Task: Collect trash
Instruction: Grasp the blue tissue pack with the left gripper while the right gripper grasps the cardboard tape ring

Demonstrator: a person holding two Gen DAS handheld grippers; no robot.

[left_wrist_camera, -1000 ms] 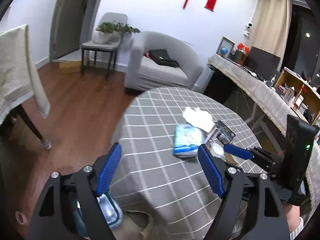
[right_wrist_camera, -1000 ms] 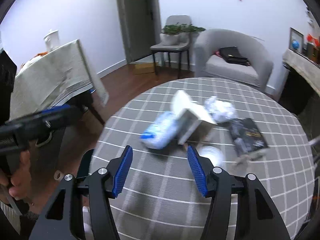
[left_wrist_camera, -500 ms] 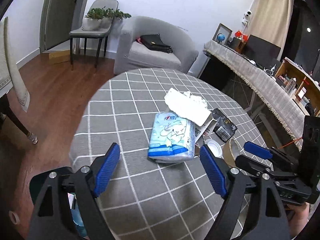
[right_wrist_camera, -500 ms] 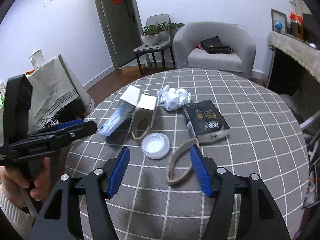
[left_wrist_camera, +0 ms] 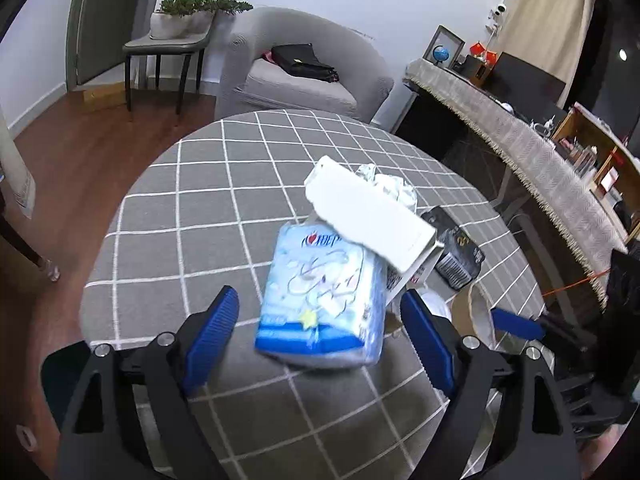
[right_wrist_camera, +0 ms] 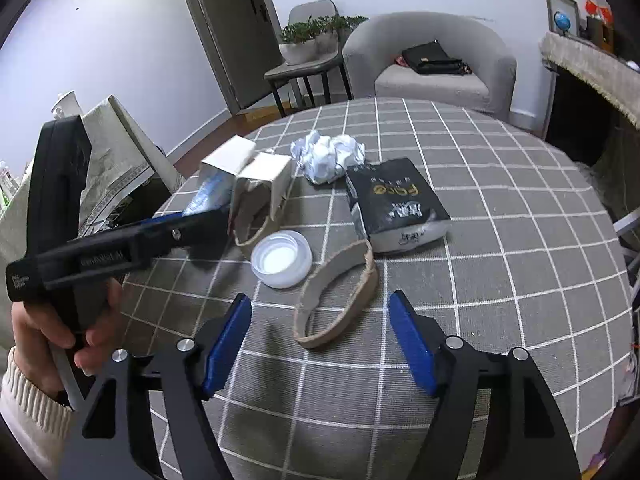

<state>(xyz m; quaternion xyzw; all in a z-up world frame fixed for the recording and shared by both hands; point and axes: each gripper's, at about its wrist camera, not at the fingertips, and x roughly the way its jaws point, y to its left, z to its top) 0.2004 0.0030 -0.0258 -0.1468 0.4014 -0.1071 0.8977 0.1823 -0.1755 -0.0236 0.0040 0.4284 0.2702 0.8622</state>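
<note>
Trash lies on a round table with a grey checked cloth [left_wrist_camera: 192, 216]. My left gripper [left_wrist_camera: 320, 336] is open, its blue fingers on either side of the near end of a light blue tissue pack [left_wrist_camera: 320, 300]. A white carton [left_wrist_camera: 368, 216] leans over the pack. My right gripper [right_wrist_camera: 320, 344] is open just in front of a brown cardboard ring [right_wrist_camera: 340, 292]. Beyond it lie a white plastic lid [right_wrist_camera: 281, 260], a black packet [right_wrist_camera: 394, 200], crumpled paper [right_wrist_camera: 328, 156] and the white carton [right_wrist_camera: 256, 180]. The left gripper also shows in the right wrist view [right_wrist_camera: 192, 224].
A grey armchair [left_wrist_camera: 296, 68] with a black bag stands behind the table. A chair with potted plants [left_wrist_camera: 180, 28] is by the door. A long draped sideboard [left_wrist_camera: 520, 152] runs along the right. Another covered table [right_wrist_camera: 108, 160] stands at the left. The floor is wood.
My left gripper has moved forward over the table until its fingers flank the tissue pack. My right gripper has moved closer to the cardboard ring and lid. Both stay open.
</note>
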